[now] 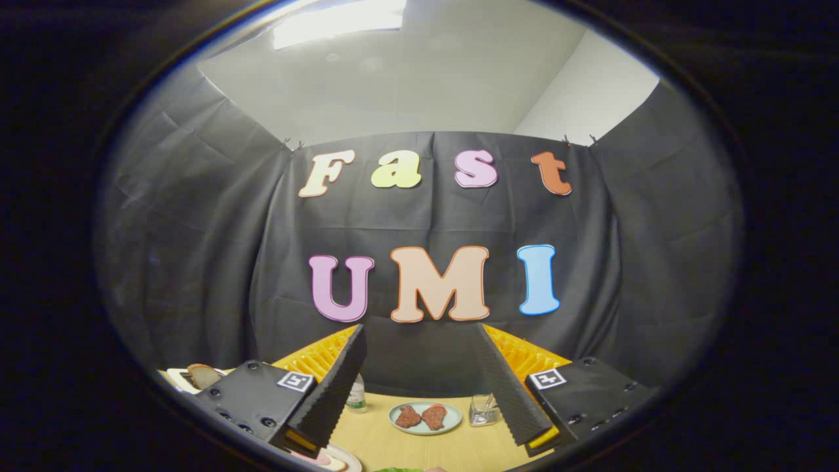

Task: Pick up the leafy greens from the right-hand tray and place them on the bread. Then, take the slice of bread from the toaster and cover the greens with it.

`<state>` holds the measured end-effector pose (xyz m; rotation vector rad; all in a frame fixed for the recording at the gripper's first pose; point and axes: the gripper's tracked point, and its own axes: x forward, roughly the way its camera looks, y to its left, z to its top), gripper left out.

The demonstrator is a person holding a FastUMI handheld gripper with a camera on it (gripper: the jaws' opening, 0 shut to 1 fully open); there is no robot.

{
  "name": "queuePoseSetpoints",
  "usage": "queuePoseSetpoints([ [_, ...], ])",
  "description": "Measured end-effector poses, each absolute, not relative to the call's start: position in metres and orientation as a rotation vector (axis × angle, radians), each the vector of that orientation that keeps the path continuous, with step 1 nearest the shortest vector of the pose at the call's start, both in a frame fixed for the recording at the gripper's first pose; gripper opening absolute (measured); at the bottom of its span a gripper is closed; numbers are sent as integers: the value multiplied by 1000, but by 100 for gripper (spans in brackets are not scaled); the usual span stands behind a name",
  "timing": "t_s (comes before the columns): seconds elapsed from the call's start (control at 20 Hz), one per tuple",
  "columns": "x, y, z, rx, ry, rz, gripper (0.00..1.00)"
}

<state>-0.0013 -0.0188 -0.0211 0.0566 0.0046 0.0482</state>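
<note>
**Bread in the toaster, greens just under my fingers**

I see the toaster [180, 378] off beyond my left finger, pale, with a browned slice of bread [204, 375] standing upright out of its slot. A sliver of leafy greens [398, 469] shows below and between my fingers, bright green, on the wooden table; I cannot tell what it rests on.

The gripper view rides on the gripper [423, 341], raised above a wooden table [419, 449] and tilted upward toward the booth's black cloth wall and the pale ceiling beyond. Its two fingers stand wide apart, nothing between them. The table lies low and close: a plate [425, 417] just beyond the fingers, a toaster [190, 378] off to their left.
</note>
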Motion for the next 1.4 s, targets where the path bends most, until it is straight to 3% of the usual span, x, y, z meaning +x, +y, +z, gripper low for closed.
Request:
queuePoseSetpoints([
  [0.5, 9, -31, -44, 18, 53, 82, 100],
  [0.85, 11, -11, -70, -80, 123, 288, 100],
  [1.4, 7, 4, -156, -234, 379, 548, 100],
])
